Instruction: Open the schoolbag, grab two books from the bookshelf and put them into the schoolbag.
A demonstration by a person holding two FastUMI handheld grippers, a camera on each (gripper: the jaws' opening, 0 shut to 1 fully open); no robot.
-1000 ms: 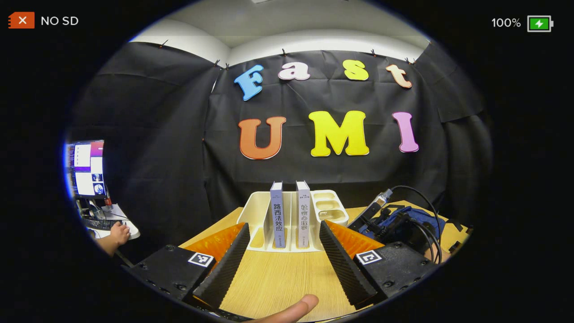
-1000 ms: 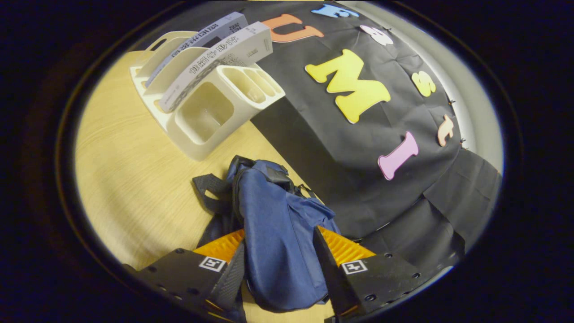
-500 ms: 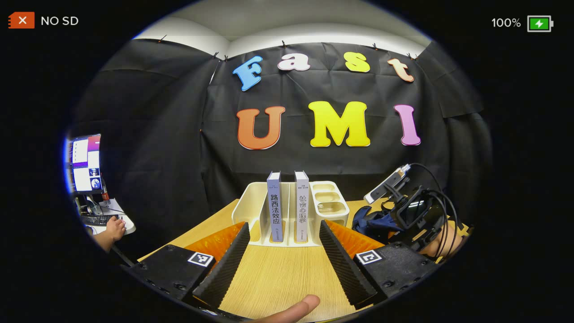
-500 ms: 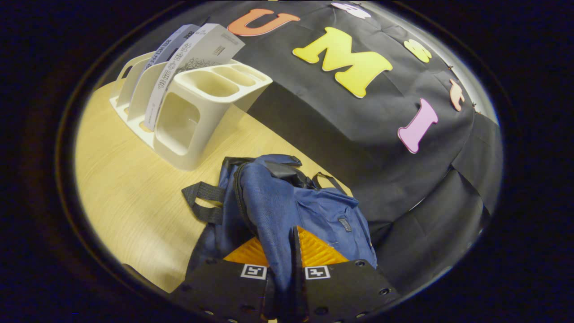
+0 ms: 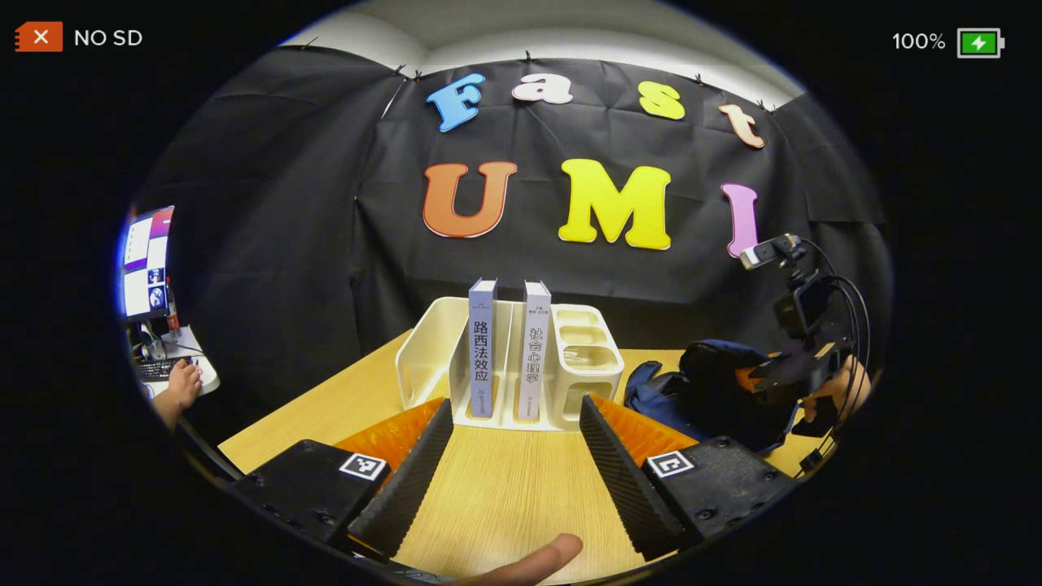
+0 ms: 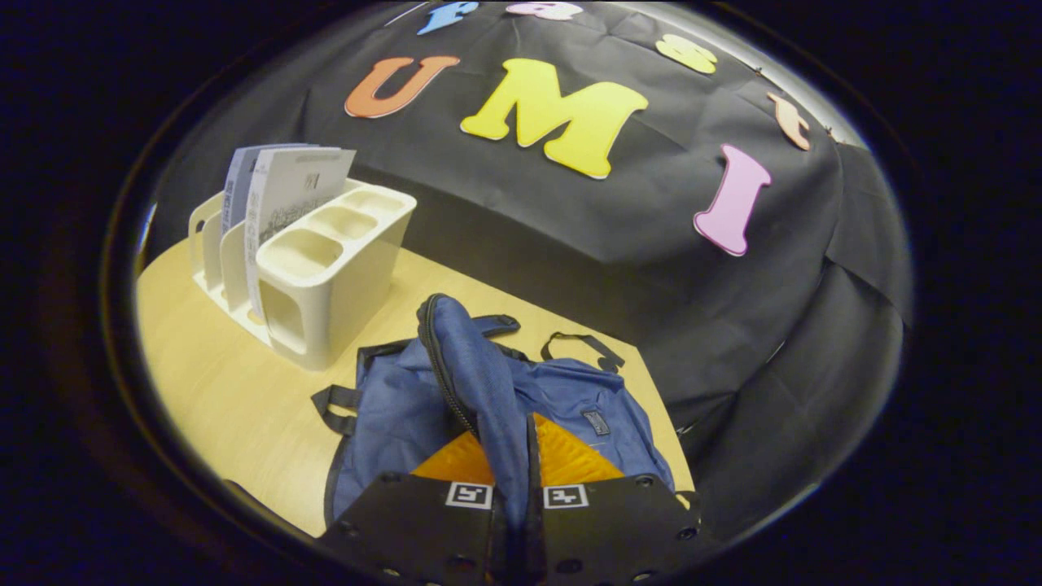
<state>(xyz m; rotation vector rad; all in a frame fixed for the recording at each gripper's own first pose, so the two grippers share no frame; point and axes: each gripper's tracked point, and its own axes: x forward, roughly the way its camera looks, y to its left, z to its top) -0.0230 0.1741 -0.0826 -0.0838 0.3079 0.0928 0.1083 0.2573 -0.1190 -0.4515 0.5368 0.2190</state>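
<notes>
Two grey books (image 5: 482, 358) (image 5: 533, 358) stand upright in the white bookshelf (image 5: 423, 366) on the wooden table. My left gripper (image 5: 514, 405) is open just in front of the shelf, nothing between its fingers. The blue schoolbag (image 5: 700, 391) lies to the shelf's right, with my right gripper (image 5: 794, 366) and the hand holding it raised over it. In the right gripper view, my right gripper (image 6: 521, 431) is shut on a fold of the schoolbag (image 6: 391, 407), holding the flap with its zipper edge up. The bookshelf (image 6: 326, 301) and books (image 6: 285, 187) stand beyond, to the left.
A fingertip (image 5: 529, 561) shows at the bottom edge of the left gripper view. Off the table's left side are a monitor (image 5: 146, 260) and a person's hand (image 5: 183, 382) at a desk. The black cloth wall rises right behind the shelf and bag.
My right gripper went from open around the bag's fabric to shut on it, then rose, pulling the flap upward. The left gripper edged closer to the shelf.
</notes>
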